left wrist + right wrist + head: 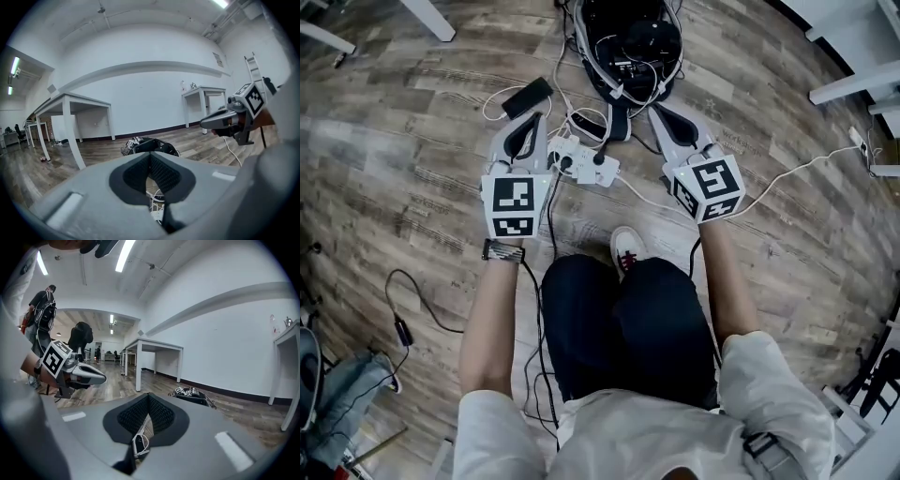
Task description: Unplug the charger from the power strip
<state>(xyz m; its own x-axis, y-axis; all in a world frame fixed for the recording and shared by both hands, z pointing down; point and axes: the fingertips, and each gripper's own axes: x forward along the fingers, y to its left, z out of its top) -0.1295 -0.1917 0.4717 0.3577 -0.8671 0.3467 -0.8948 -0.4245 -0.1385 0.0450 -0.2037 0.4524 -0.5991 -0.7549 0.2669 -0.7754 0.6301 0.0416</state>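
Observation:
The white power strip point(581, 161) lies on the wood floor with black plugs point(601, 157) pushed into it and white cables running off it. My left gripper point(528, 131) hangs above the floor just left of the strip, jaws shut and nothing in them. My right gripper point(667, 117) hangs to the strip's right, its jaws also together and empty. In the left gripper view the closed tips point(150, 154) point level across the room, and the strip's cables point(157, 206) show below them. In the right gripper view, below the closed tips point(148, 395), a bit of the strip point(140, 444) shows.
A black bag full of gear and cables point(628, 42) sits on the floor beyond the strip. A black flat device point(528, 97) lies left of it on a white lead. A long white cable point(787, 173) runs right. My knee and shoe point(626, 248) are just behind the strip. White tables point(70, 112) stand around.

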